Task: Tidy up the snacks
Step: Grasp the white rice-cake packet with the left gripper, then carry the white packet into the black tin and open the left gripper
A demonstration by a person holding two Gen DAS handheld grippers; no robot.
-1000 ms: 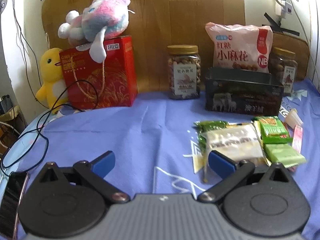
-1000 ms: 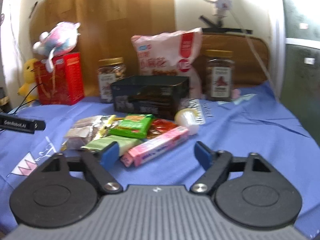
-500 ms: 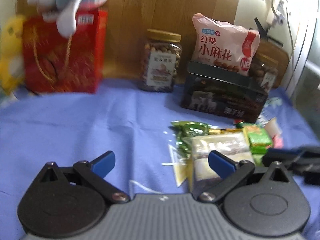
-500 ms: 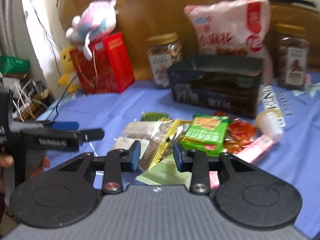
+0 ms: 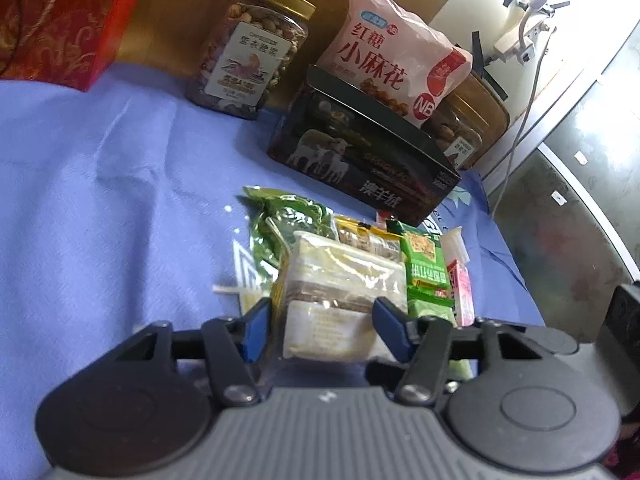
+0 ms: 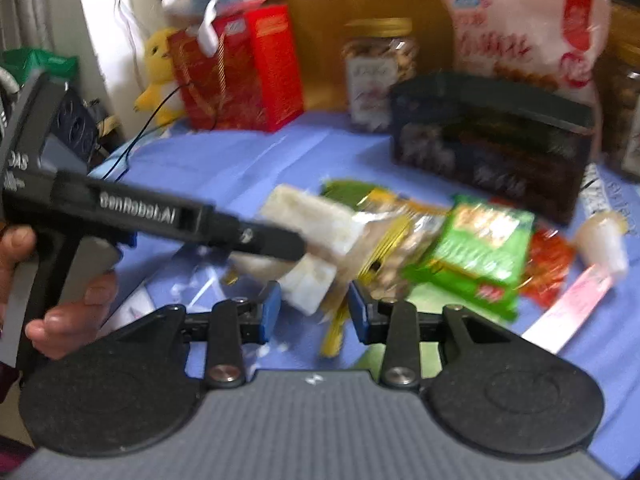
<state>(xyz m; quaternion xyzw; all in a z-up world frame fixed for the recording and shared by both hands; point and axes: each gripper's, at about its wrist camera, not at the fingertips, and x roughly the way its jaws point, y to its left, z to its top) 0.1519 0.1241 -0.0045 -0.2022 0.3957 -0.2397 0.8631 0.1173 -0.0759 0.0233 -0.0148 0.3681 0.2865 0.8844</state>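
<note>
A pile of small snack packs lies on the blue cloth in front of an open dark box (image 5: 362,148). My left gripper (image 5: 326,326) has its fingers on both sides of a clear-wrapped white and brown cake pack (image 5: 340,300), closed onto it. In the right wrist view that pack (image 6: 308,232) sits in the left gripper, slightly raised. My right gripper (image 6: 312,314) is partly closed, its fingers around the near end of a gold-edged clear pack (image 6: 384,248); whether it grips is unclear. A green biscuit pack (image 6: 476,252) lies to the right.
Behind the box stand a pink bag of twists (image 5: 392,56), a nut jar (image 5: 252,52) and a second jar (image 5: 460,140). A red gift box (image 6: 240,76) with plush toys is at the back left. A pink bar (image 6: 568,308) and a small white cup (image 6: 602,240) lie right.
My left gripper moved forward and right to the pile and closed around the cake pack. My right gripper swung left, narrowed from wide open, and came close to the pile.
</note>
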